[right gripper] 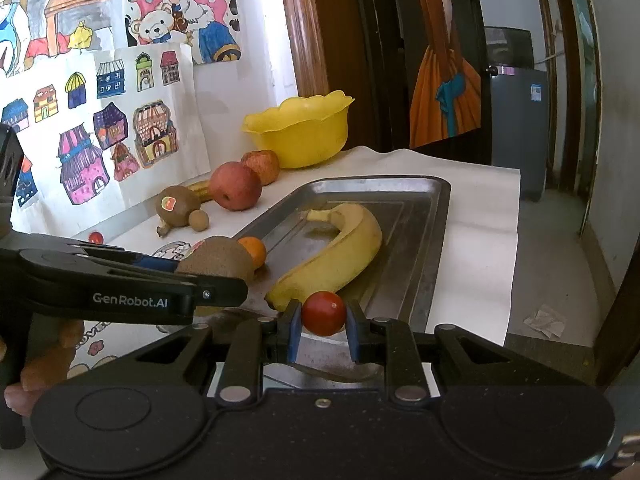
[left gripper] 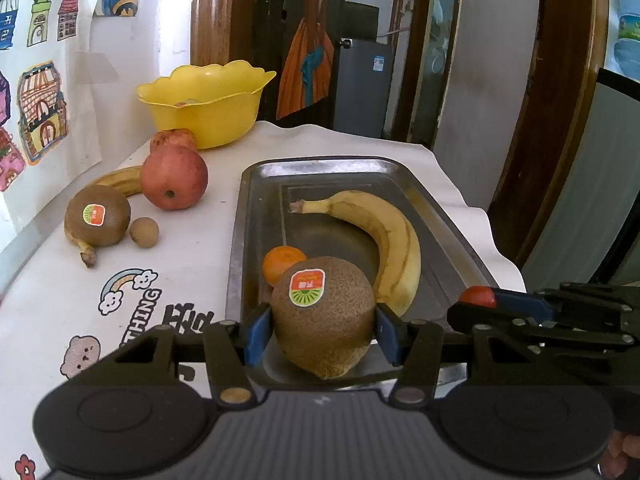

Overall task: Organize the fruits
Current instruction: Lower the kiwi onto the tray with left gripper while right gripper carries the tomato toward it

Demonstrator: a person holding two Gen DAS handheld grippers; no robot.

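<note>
My left gripper [left gripper: 323,330] is shut on a brown kiwi [left gripper: 323,316] with a sticker, held over the near end of the metal tray [left gripper: 256,200]. My right gripper [right gripper: 323,330] is shut on a small red cherry tomato [right gripper: 323,313] over the tray's near edge [right gripper: 432,240]; it also shows in the left wrist view [left gripper: 478,297]. In the tray lie a banana [left gripper: 384,236] and a small orange [left gripper: 282,262]. On the cloth to the left sit a second kiwi [left gripper: 97,220], two apples [left gripper: 174,176], another banana [left gripper: 120,180] and a small brown longan [left gripper: 144,232].
A yellow bowl [left gripper: 208,108] stands at the table's far end against the wall with drawings. Another small red tomato [right gripper: 95,237] lies on the cloth near the wall. The table's right edge drops to the floor and a doorway.
</note>
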